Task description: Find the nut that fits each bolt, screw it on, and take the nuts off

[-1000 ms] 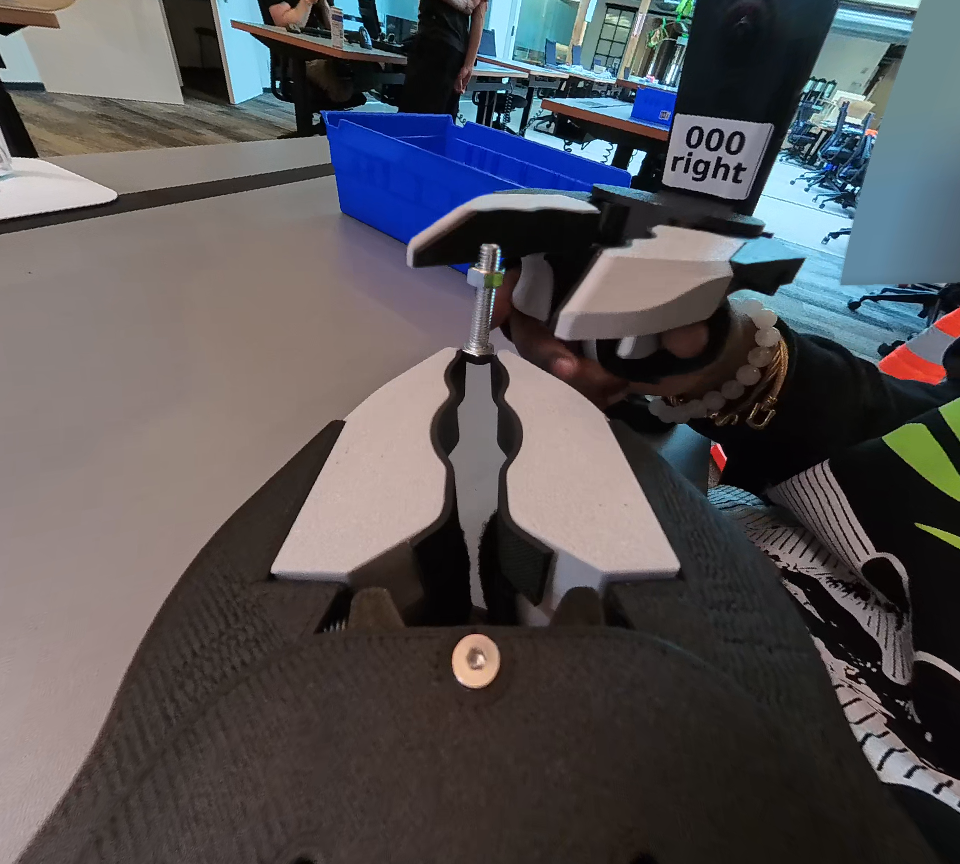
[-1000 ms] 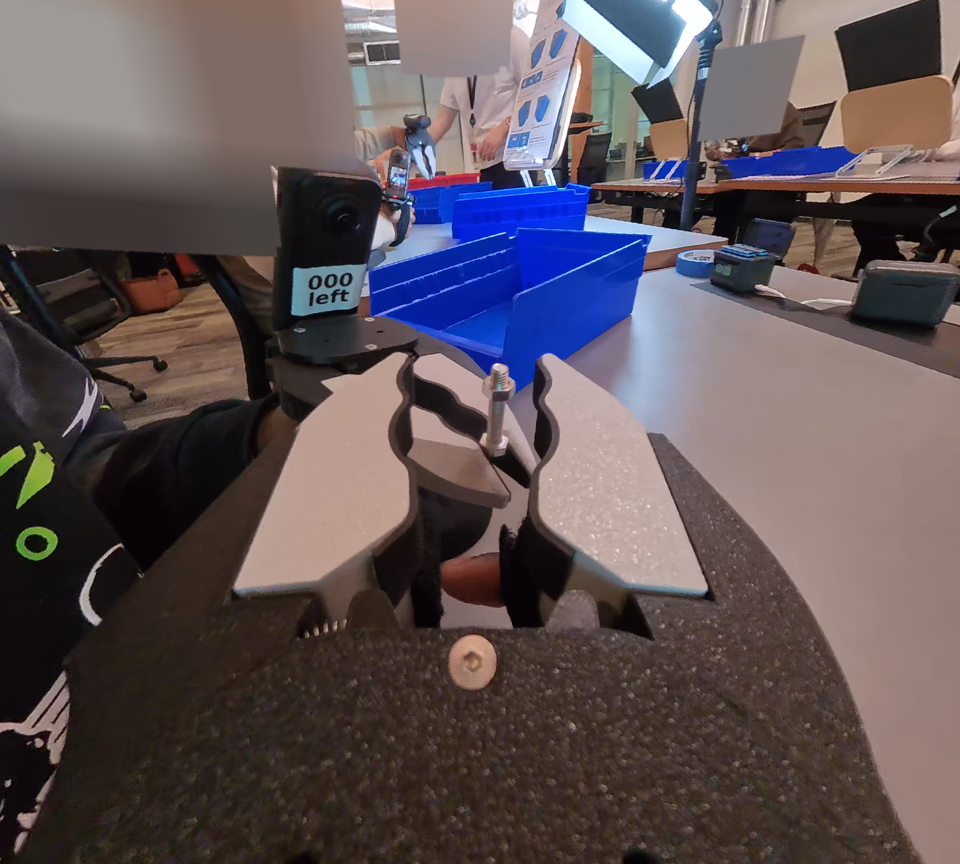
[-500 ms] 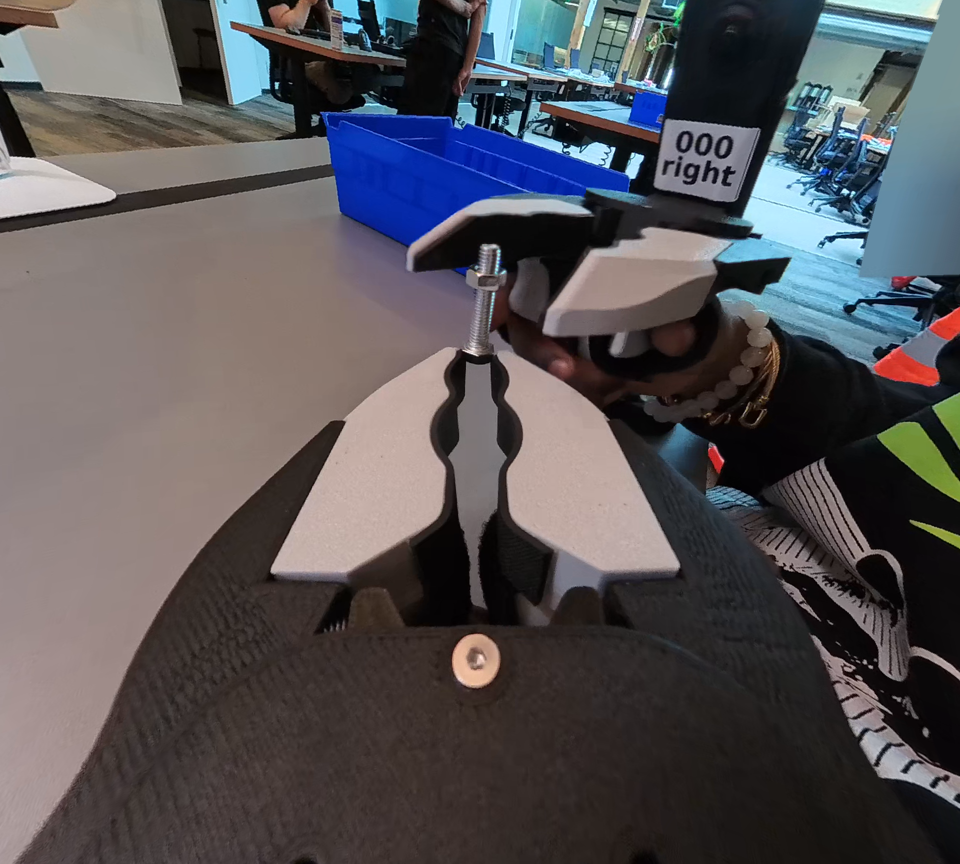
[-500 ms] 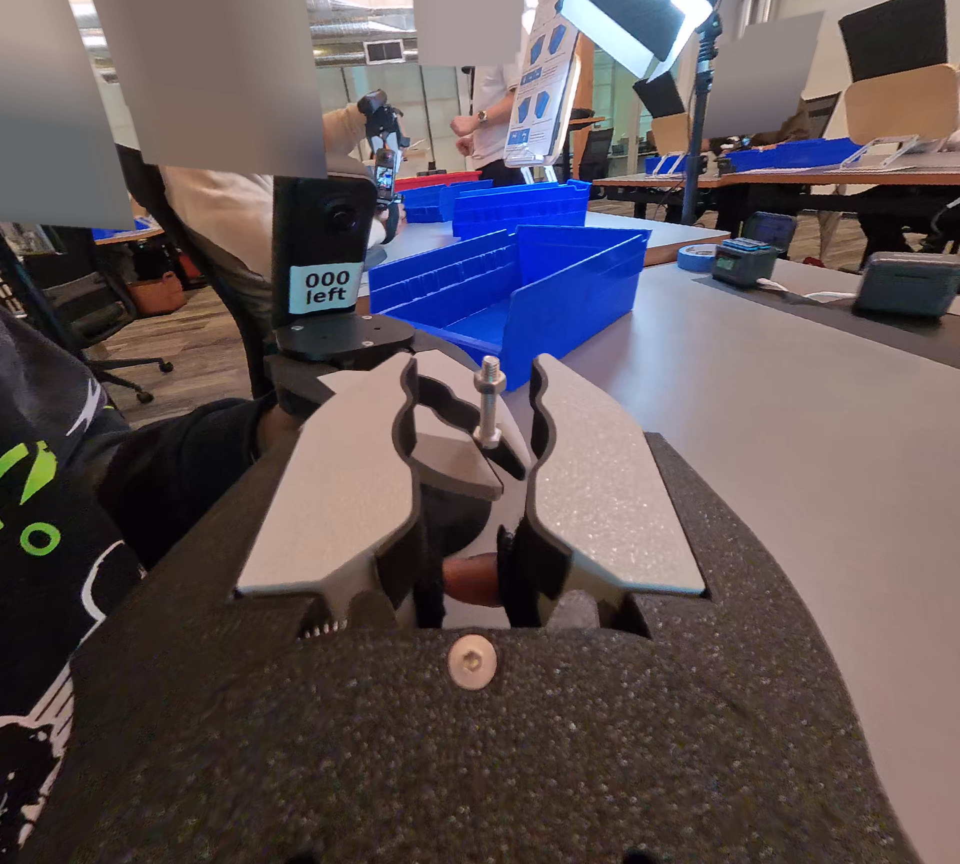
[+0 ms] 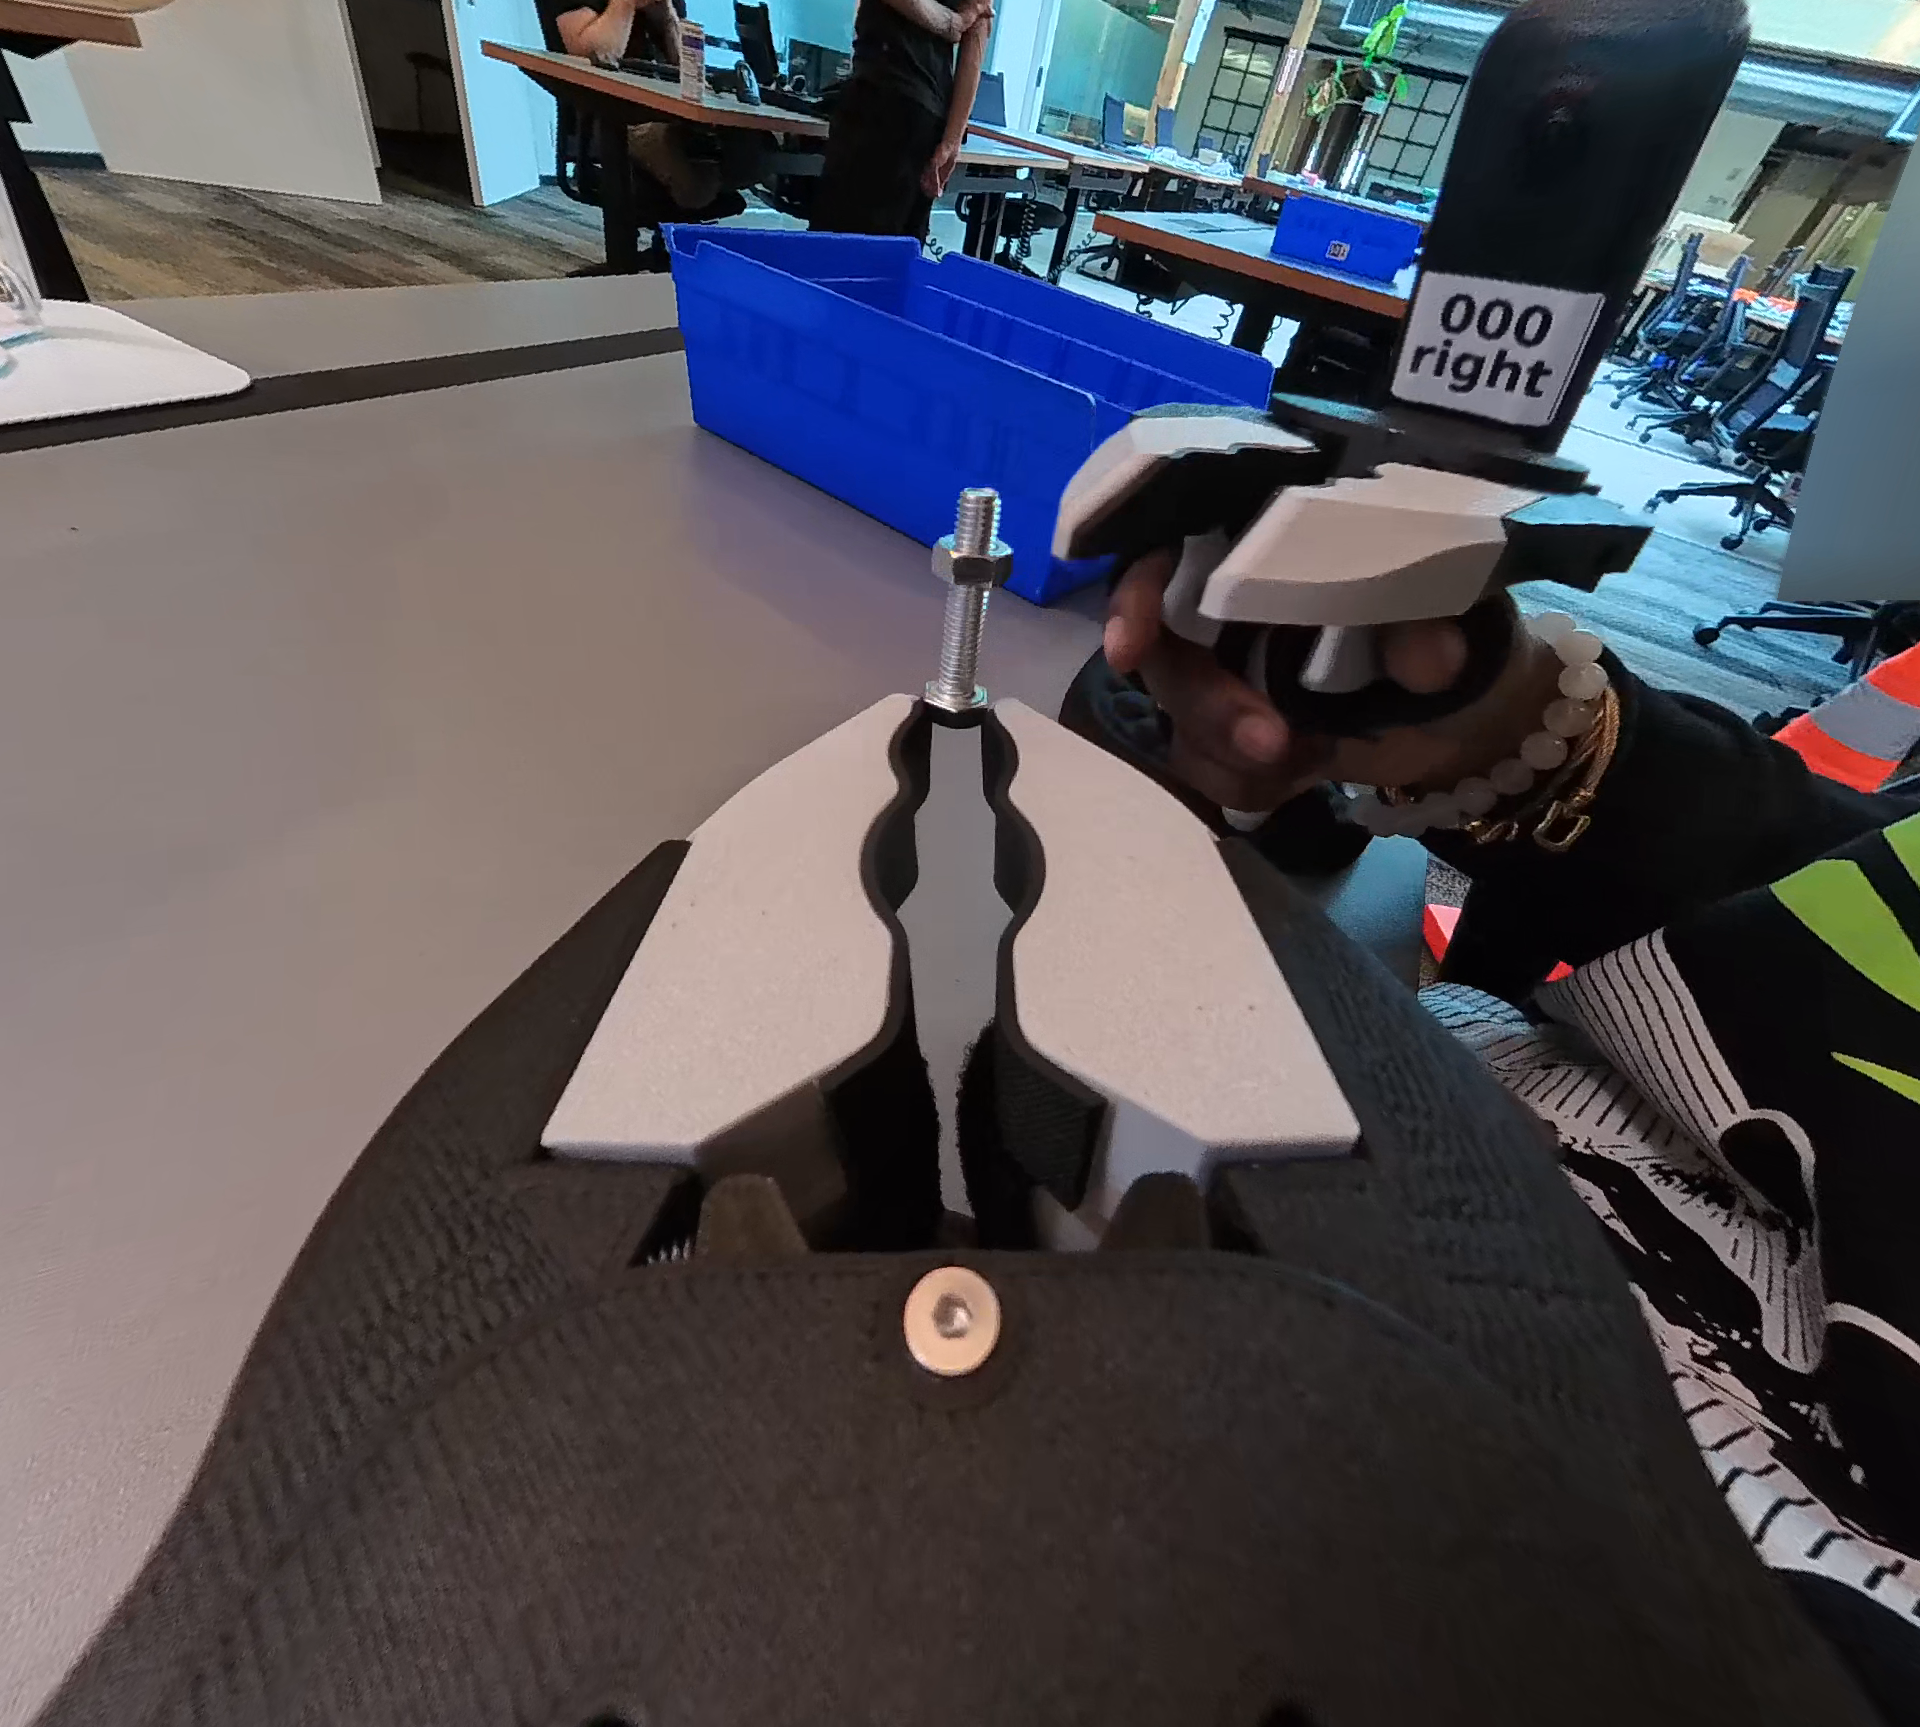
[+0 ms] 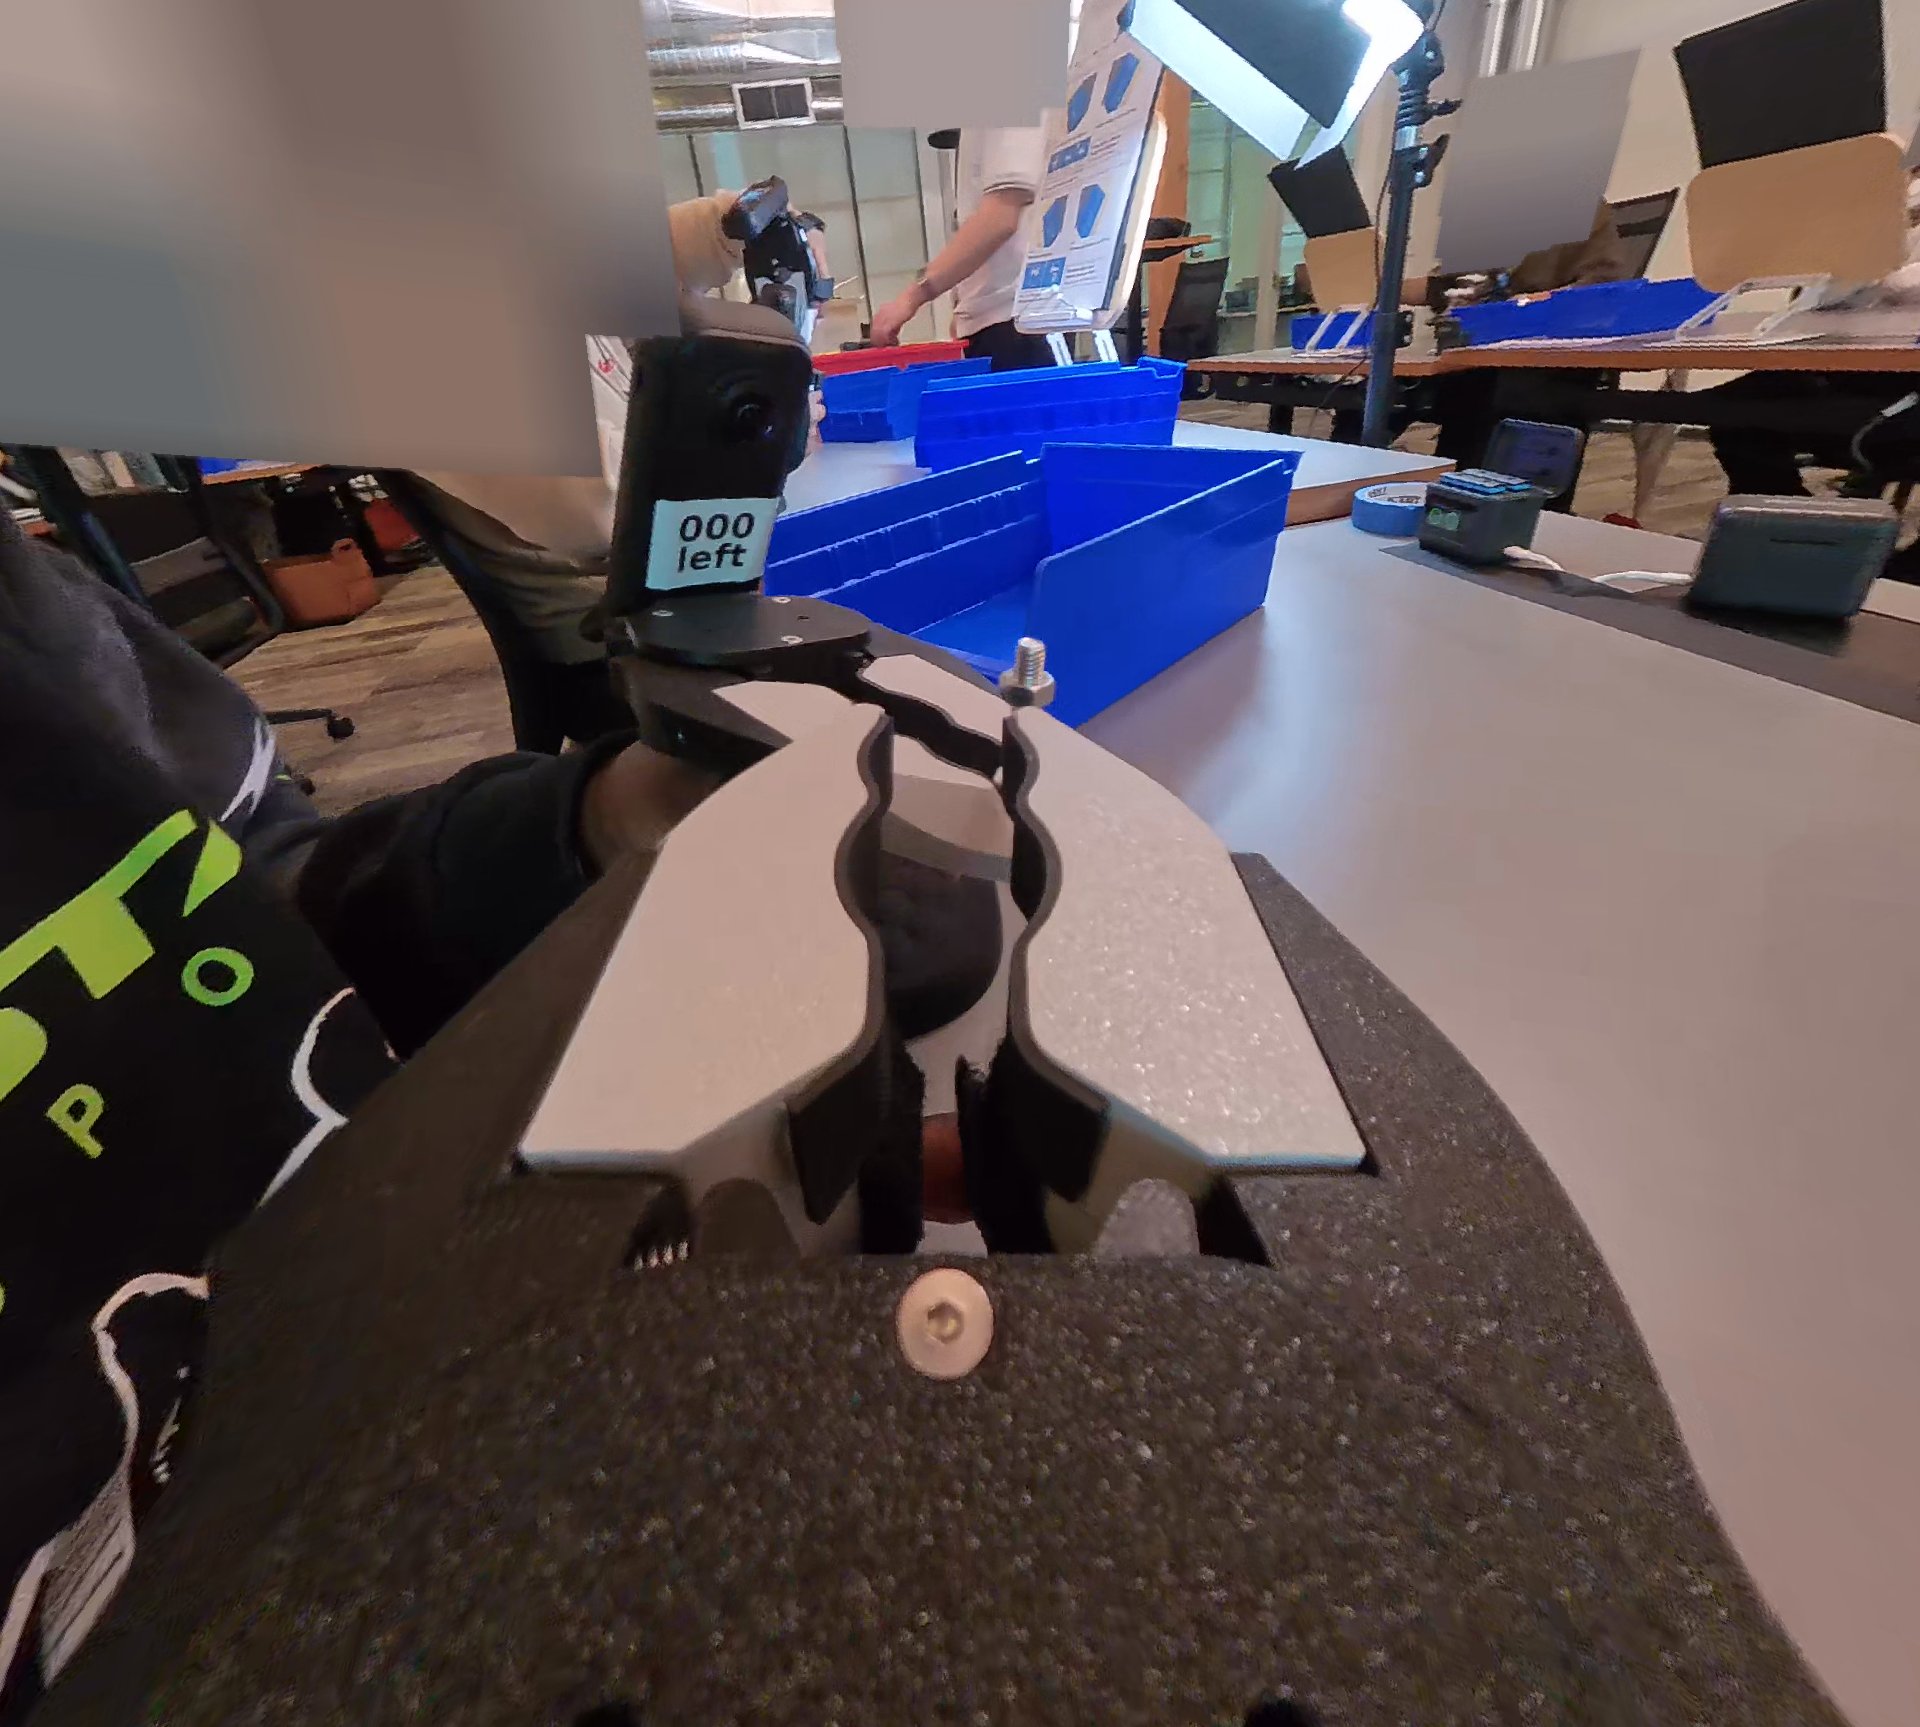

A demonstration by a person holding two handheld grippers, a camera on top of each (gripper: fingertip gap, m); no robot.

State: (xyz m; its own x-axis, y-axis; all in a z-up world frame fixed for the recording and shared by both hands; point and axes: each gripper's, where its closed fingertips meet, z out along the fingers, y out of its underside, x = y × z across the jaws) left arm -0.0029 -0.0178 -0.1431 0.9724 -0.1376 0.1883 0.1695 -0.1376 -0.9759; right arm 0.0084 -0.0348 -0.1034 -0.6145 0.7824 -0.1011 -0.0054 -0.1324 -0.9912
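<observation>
A: Bolt (image 5: 961, 607) stands upright at the tips of the left gripper (image 5: 958, 721), whose jaws are clamped on its head, so only the threaded shank rises free. A nut (image 5: 971, 561) sits high on the thread, a short stub showing above it.

B: And the right gripper (image 5: 1164, 534)?

A: It hangs just beside the bolt, off to its right and apart from it. Its jaws are partly closed with a narrow gap between them and nothing in it. In its own view the bolt tip and nut peek up just past its right fingertip (image 6: 1023, 742), the shank hidden behind that finger.

B: What lies around?

A: Bare grey desk (image 5: 364, 690) on the left. Behind the bolt, a blue bin (image 5: 883, 389), open-topped; what it holds cannot be seen. The hand (image 5: 1226, 711) on the right gripper, with a bead bracelet, blocks the desk edge there. Farther off, a tape roll (image 6: 1390, 508) and two small dark boxes (image 6: 1792, 555) on the desk, then a lamp (image 6: 1278, 4) on a stand, other desks and people.
</observation>
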